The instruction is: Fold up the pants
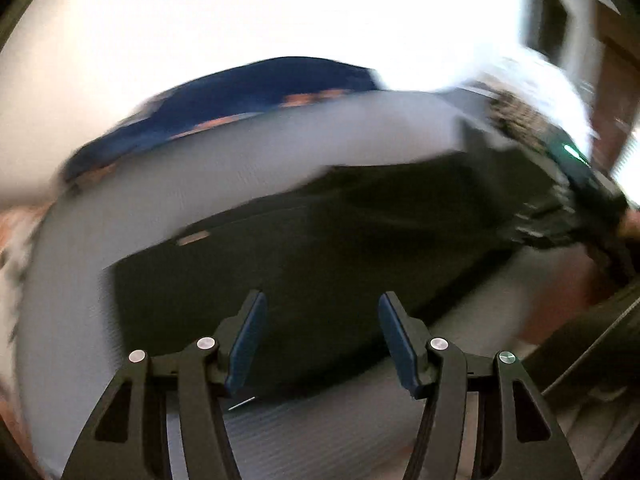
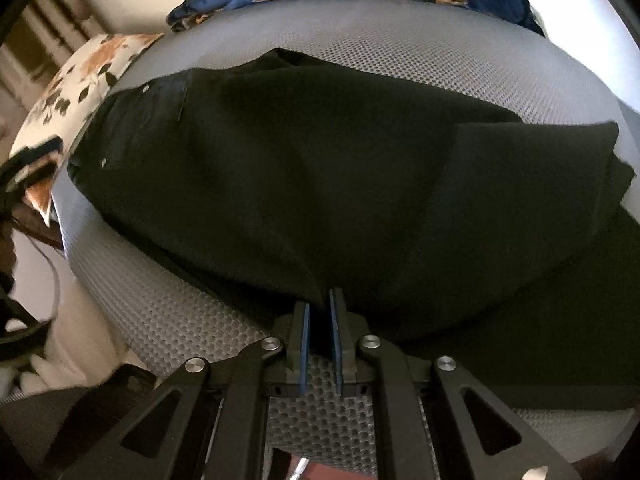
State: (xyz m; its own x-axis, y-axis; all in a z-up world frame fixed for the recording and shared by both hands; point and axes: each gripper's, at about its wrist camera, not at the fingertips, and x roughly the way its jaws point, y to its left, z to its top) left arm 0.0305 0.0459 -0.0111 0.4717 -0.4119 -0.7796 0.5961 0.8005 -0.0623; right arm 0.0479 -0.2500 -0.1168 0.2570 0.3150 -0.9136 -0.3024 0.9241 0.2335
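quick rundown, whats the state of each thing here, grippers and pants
left gripper: open, nothing between its fingers, above the pants
right gripper: shut on a fold of the pants
pants: black, partly folded, lying on the grey mesh surface

**Black linkages, blue pads**

Both built alike: left gripper (image 1: 322, 314) and right gripper (image 2: 319, 310) in matte black plastic, with triangular cut-outs in the outer arms, round silver pivot screws (image 1: 207, 343) at the joints, and flat blue-faced fingers (image 1: 248, 344).
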